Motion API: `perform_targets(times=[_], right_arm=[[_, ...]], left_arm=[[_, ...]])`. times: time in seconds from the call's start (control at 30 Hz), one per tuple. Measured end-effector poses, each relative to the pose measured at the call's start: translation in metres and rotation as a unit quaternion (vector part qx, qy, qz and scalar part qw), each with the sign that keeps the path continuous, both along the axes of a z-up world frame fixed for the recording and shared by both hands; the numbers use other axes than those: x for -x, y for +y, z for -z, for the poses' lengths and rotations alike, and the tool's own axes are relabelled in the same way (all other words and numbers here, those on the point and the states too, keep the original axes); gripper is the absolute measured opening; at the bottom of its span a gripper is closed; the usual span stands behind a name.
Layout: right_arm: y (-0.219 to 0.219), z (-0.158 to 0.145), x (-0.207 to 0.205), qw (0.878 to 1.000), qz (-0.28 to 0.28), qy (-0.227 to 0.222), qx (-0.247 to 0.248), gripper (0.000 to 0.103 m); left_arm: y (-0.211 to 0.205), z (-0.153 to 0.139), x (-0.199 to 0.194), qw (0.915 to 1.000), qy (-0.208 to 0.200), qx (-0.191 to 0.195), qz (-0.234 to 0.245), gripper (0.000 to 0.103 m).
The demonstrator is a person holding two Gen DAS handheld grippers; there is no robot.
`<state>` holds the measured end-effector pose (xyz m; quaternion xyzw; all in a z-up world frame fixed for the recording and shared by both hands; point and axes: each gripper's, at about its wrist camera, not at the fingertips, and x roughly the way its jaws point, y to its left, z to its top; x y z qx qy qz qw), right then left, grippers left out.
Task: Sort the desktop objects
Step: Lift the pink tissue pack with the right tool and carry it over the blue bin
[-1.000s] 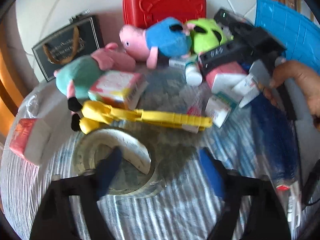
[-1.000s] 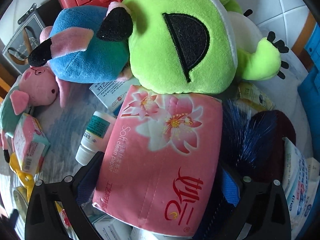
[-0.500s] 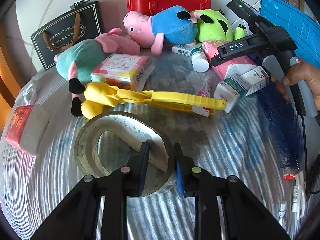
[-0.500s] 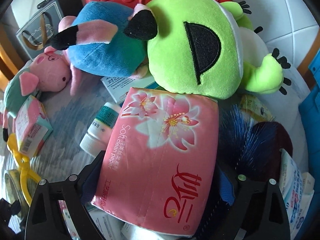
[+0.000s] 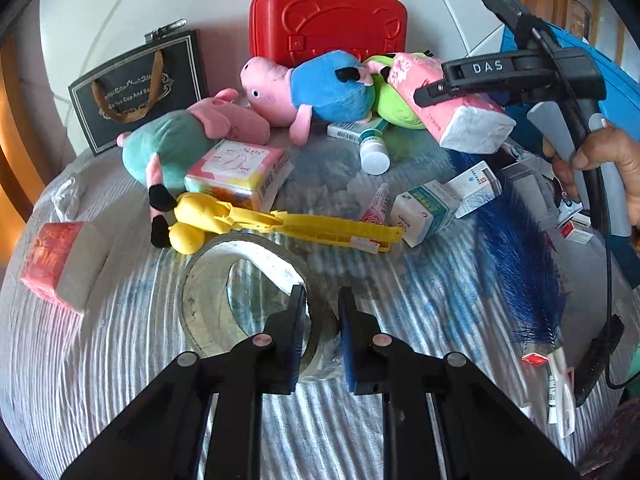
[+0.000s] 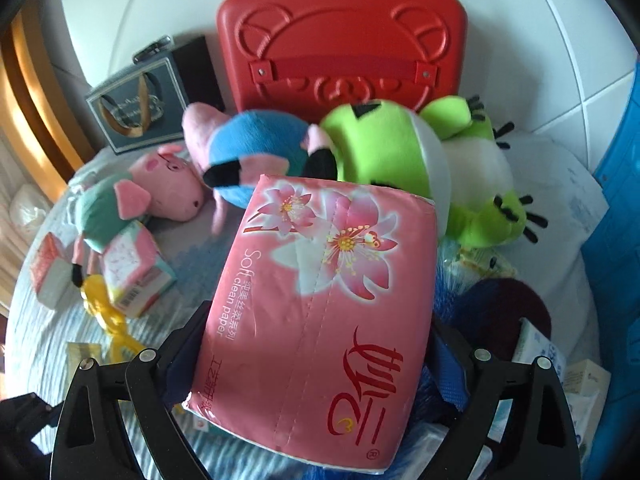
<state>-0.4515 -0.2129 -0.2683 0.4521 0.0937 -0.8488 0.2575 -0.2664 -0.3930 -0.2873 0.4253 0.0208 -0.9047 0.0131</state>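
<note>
My left gripper [image 5: 320, 312] is shut on the near wall of a clear tape roll [image 5: 224, 292] that lies on the striped cloth. My right gripper [image 6: 316, 356] is shut on a pink tissue pack [image 6: 320, 304] and holds it in the air above the table; the pack also shows in the left wrist view [image 5: 448, 108]. Behind it lie a green frog plush [image 6: 400, 160], a blue-bodied pig plush [image 5: 312, 88] and a green-bodied pig plush [image 5: 180, 144].
A red case [image 5: 328, 20] and a black gift bag [image 5: 136, 88] stand at the back. A yellow clamp toy [image 5: 280, 224], tissue packs [image 5: 236, 172], medicine boxes [image 5: 428, 212], a white bottle [image 5: 374, 152] and a blue brush [image 5: 520, 256] lie on the table. A blue crate [image 6: 620, 240] stands right.
My left gripper closed on the tape roll's wall. My right gripper lifted the pink tissue pack up and back from the pile.
</note>
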Motion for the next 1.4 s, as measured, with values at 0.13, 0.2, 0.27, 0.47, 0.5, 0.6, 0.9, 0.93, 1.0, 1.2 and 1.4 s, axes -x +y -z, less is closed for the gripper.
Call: perform_targets(times=[0.13, 0.2, 0.27, 0.47, 0.5, 0.6, 0.9, 0.93, 1.0, 1.2, 1.4], right_arm=[[-0.022, -0.022, -0.009, 0.999, -0.013, 0.034, 0.003, 0.095], [-0.023, -0.032, -0.013, 0.999, -0.017, 0.041, 0.01, 0.095], [-0.018, -0.047, -0.021, 0.998, -0.021, 0.054, 0.016, 0.095], [0.005, -0.09, -0.048, 0.995, -0.023, 0.093, 0.039, 0.095], [0.013, -0.1, -0.056, 0.994, -0.02, 0.103, 0.043, 0.095], [0.033, -0.121, -0.07, 0.991, -0.01, 0.123, 0.053, 0.095], [0.129, -0.201, -0.123, 0.977, 0.063, 0.19, 0.078, 0.095], [0.145, -0.213, -0.131, 0.973, 0.076, 0.201, 0.08, 0.095], [0.17, -0.231, -0.144, 0.968, 0.098, 0.219, 0.079, 0.095], [0.26, -0.285, -0.185, 0.944, 0.172, 0.272, 0.068, 0.095], [0.355, -0.312, -0.197, 0.929, 0.233, 0.286, 0.038, 0.095]], left_arm=[[0.007, -0.016, -0.002, 0.9998, 0.02, 0.006, 0.003, 0.016], [0.01, -0.026, -0.002, 0.9995, 0.03, 0.01, 0.004, 0.016], [0.017, -0.038, -0.004, 0.9989, 0.044, 0.015, 0.008, 0.016], [0.041, -0.079, -0.005, 0.9948, 0.09, 0.039, 0.027, 0.016], [0.046, -0.086, -0.005, 0.9938, 0.097, 0.043, 0.031, 0.016], [0.066, -0.11, -0.006, 0.99, 0.12, 0.05, 0.053, 0.016], [0.161, -0.197, 0.003, 0.9618, 0.197, 0.072, 0.176, 0.016], [0.173, -0.206, 0.005, 0.9569, 0.206, 0.073, 0.191, 0.016], [0.202, -0.227, 0.009, 0.9452, 0.224, 0.069, 0.228, 0.016], [0.301, -0.274, 0.021, 0.9051, 0.27, 0.058, 0.323, 0.016], [0.406, -0.301, 0.041, 0.8838, 0.285, 0.029, 0.37, 0.016]])
